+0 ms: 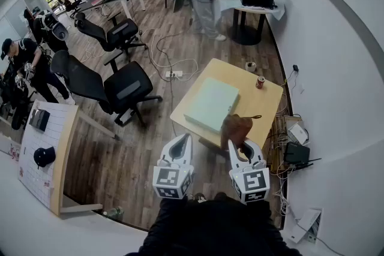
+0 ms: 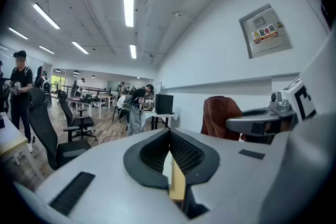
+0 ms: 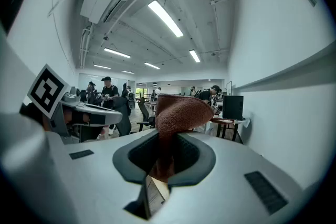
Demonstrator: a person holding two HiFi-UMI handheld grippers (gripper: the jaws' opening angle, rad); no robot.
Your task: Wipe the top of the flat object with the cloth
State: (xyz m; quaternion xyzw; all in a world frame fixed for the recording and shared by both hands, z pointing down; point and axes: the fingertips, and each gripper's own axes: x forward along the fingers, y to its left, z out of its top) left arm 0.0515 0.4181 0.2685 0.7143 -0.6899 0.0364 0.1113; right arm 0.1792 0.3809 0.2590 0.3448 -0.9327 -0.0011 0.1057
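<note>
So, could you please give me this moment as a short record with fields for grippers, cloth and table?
left gripper: shut, nothing between its jaws
right gripper: shut on cloth
cloth: brown, sticking up from the jaws, not on the flat object
flat object: pale green, lying on the table, untouched
table: wooden, also bears a can at its far side

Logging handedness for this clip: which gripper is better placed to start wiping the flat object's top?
Right. The right gripper is shut on the brown cloth, which shows just beside the pale green flat object. The left gripper has its fingers together with nothing between them.
</note>
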